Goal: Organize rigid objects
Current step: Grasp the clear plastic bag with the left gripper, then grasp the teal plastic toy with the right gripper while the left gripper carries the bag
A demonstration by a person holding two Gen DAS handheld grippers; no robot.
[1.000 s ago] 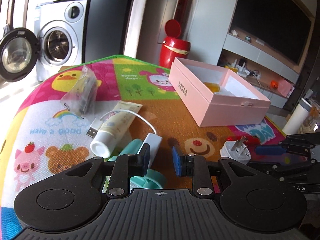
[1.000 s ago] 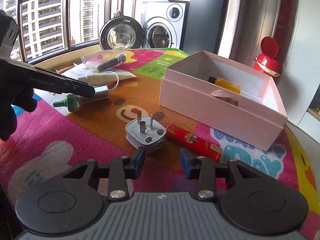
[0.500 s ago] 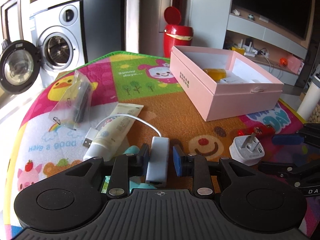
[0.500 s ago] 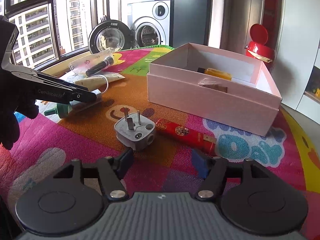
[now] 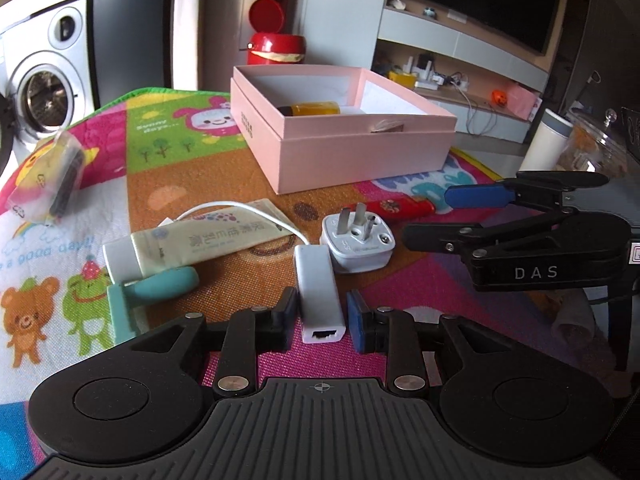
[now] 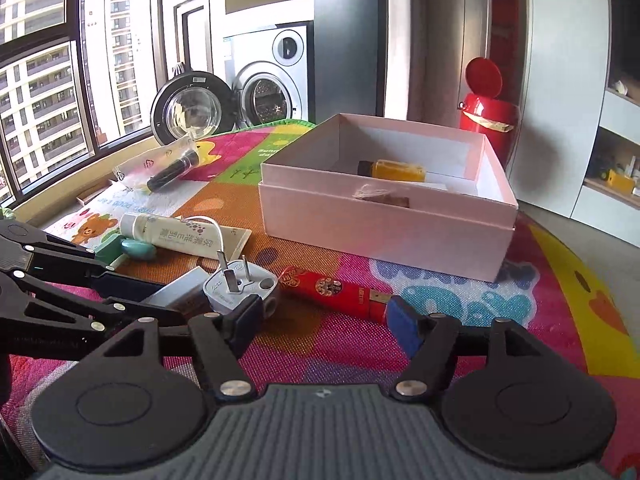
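On the play-mat-covered tabletop (image 5: pixel 168 196), the white network adapter (image 5: pixel 319 300) is bracketed by the left gripper (image 5: pixel 322 314), fingers apart, perhaps just touching. Light, rigid and smooth, it is best pinched across its flat sides. The right gripper (image 6: pixel 324 322) is spread wide near the wall plug (image 6: pixel 240 286).

Adapter (image 5: pixel 319 294) between left gripper (image 5: pixel 322 318) fingers (image 5: pixel 286 312); plug (image 5: pixel 357 241) just right of it, tube (image 5: pixel 196 242) left, box (image 5: pixel 360 152) behind.
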